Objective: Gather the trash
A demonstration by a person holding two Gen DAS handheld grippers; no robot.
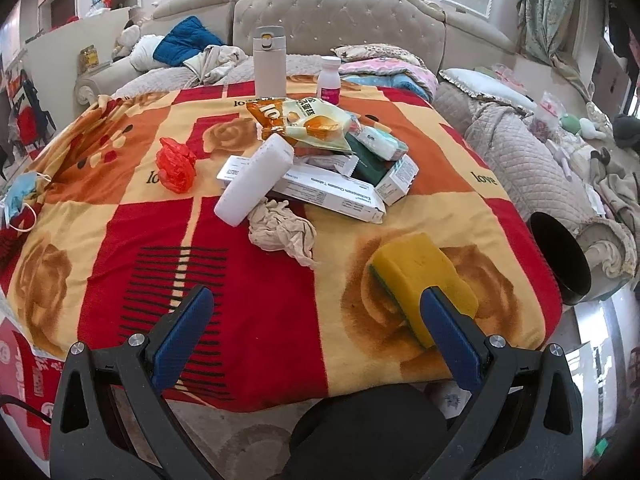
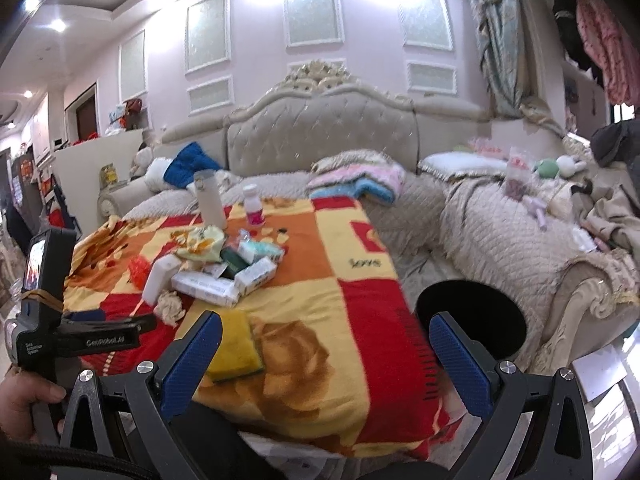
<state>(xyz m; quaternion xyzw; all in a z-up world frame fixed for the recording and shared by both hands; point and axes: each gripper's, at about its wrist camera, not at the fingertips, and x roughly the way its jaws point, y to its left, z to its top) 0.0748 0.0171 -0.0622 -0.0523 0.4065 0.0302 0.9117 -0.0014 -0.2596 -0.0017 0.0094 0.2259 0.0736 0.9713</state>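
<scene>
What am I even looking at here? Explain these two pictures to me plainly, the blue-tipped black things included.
No robot here: a person carries a hand-held gripper in each hand, and each has a camera looking out along its two blue jaws. One picture is from the left gripper, the other from the right gripper. Both stand open and hold nothing. In the right view you also see the person's hand holding the left one.

Below is a table under a red and yellow blanket. On it lie a yellow sponge, crumpled paper, a red plastic wad, a heap of boxes and wrappers, a flask and a small bottle. A black bin stands beside the table.
</scene>
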